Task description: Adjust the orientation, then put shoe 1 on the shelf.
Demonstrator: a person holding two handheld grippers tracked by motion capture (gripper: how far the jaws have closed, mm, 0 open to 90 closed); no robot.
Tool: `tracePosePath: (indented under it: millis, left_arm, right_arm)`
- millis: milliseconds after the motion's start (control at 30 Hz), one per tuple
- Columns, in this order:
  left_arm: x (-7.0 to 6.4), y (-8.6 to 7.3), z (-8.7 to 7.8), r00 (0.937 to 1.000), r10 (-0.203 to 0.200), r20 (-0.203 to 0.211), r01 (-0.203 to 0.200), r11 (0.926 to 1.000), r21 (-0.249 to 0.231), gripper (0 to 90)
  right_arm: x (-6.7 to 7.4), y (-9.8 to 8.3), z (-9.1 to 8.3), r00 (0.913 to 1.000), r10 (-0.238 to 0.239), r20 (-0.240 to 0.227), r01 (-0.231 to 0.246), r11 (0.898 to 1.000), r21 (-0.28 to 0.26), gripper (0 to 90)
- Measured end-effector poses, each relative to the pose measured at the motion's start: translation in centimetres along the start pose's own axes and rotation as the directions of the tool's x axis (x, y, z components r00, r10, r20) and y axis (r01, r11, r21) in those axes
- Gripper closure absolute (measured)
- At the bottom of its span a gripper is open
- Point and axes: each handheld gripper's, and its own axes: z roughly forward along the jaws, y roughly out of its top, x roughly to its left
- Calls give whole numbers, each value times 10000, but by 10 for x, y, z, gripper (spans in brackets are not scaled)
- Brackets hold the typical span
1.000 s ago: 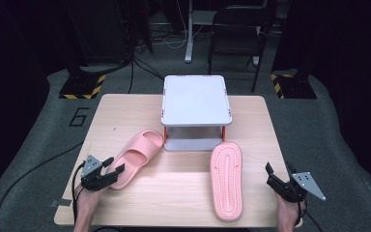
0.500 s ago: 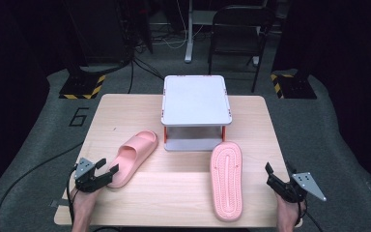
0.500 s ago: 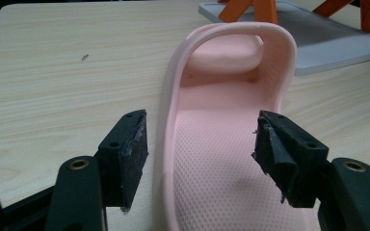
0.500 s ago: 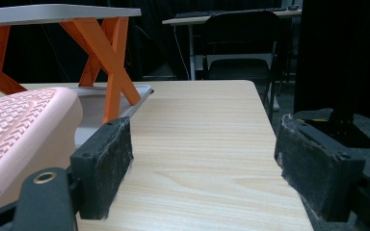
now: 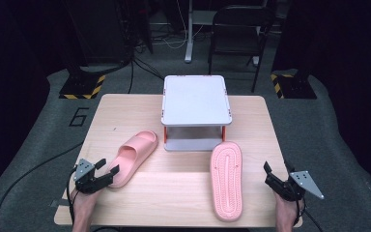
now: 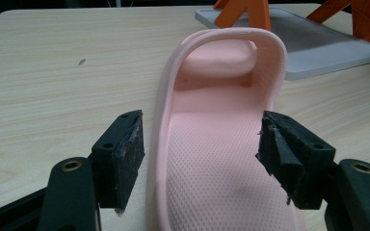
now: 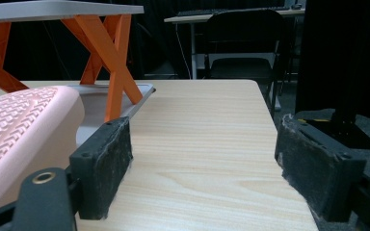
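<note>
A pink slipper (image 5: 133,155) lies right way up on the left of the wooden table (image 5: 174,188). Its heel end (image 6: 212,168) lies between the jaws of my left gripper (image 5: 106,167) (image 6: 202,126). These jaws have just been opening, and the pads (image 6: 127,149) stand slightly off the slipper's sides. A second pink slipper (image 5: 226,179) lies sole up on the right. Its ribbed sole (image 7: 14,125) sits just left of my right gripper (image 5: 276,168) (image 7: 204,130), which is open over bare table near the right edge.
A white two-level stand (image 5: 195,99) on orange crossed legs (image 7: 111,57) sits at the middle back of the table, close behind both slippers. A black chair (image 5: 239,19) and cables stand on the floor beyond. The table's front edge is near both hands.
The upright slipper slid a little toward the near left with the left gripper. The left jaws then spread off its heel. The right gripper and the sole-up slipper stayed put.
</note>
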Motion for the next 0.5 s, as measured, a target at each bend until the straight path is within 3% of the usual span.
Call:
tracePosePath:
  millis: [200, 500]
  left_arm:
    - [4, -1, -5, 9998, -193, -21, 193, 9998, 21, 326]
    - [2, -1, -4, 9998, -158, 97, 158, 9999, 16, 326]
  right_arm:
    - [2, 0, 3, 10000, -52, -74, 52, 10000, 78, 203]
    - [4, 0, 4, 9997, -100, -204, 102, 9999, 101, 202]
